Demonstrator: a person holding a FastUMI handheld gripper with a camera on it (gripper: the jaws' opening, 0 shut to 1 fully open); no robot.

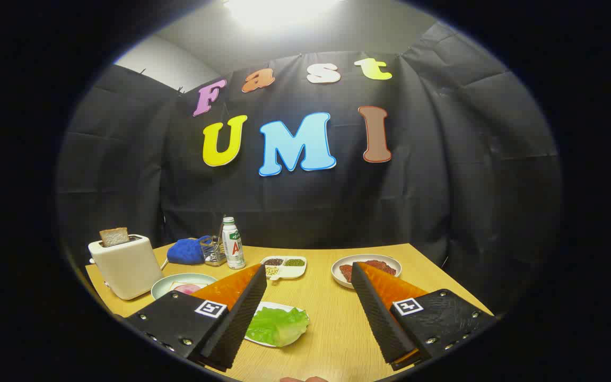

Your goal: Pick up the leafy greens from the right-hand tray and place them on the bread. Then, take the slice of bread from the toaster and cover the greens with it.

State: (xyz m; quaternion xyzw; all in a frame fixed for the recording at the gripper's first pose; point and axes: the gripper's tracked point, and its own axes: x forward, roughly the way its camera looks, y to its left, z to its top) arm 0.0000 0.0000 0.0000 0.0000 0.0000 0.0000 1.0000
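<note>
Hand-held gripper [308, 270] wide open and empty above the table [337, 329], leafy greens [278, 324] beside its left finger

Open tongs [308, 268] carry square coded markers [210, 308]; nothing else legible.

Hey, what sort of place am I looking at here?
Probably a staged kitchen booth: a cream toaster holding bread, green lettuce leaves on a white plate, all on a light wooden table. The tongs hang open.

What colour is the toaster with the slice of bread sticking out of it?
Cream white: the boxy toaster, clearest in the gripper view, stands beyond the open gripper.
</note>
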